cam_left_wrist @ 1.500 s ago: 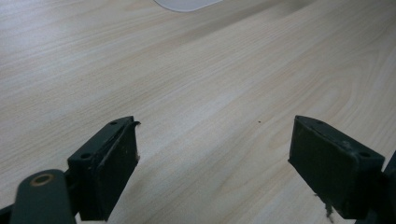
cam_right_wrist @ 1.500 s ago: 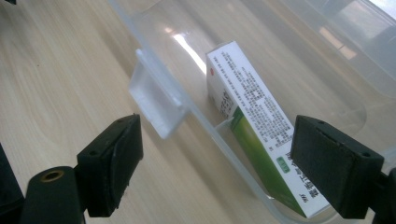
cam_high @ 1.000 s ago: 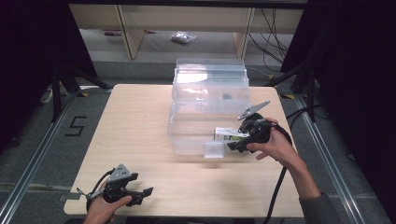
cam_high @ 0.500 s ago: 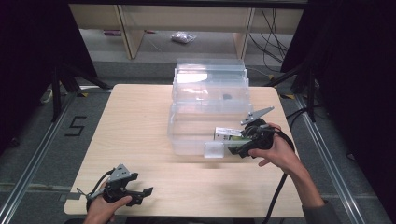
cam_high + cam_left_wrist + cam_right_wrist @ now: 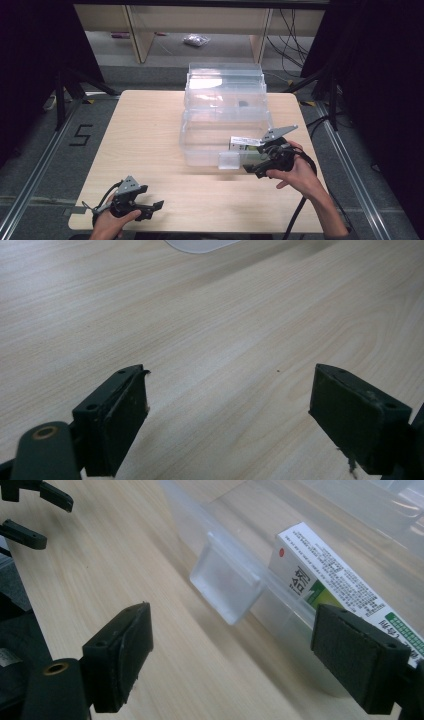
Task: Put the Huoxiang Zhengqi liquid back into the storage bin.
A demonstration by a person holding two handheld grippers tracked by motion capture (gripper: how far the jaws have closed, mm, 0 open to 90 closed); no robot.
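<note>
A clear plastic storage box (image 5: 225, 127) stands on the light wooden counter (image 5: 145, 140), its lid hinged back toward the far edge. A white carton (image 5: 246, 142) with green and black print lies inside the box at its near right corner, resting against the front wall. The right gripper (image 5: 262, 167) sits just outside that corner, near the counter's right side, its jaws pointing left along the box's front wall. In the right gripper view the jaws stand wide apart with nothing between them: the carton (image 5: 330, 585) lies behind the clear wall just beyond the jaw on the right of that view, apart from it, and the frosted latch tab (image 5: 227, 582) on the box's front edge hangs ahead between the two jaws without touching either. In the high view the same latch tab (image 5: 229, 160) is just left of the gripper's tips. The left gripper (image 5: 150, 207) rests low at the near left corner of the counter, well apart from the box; in the left gripper view its jaws are spread wide over bare wood, holding nothing.
</note>
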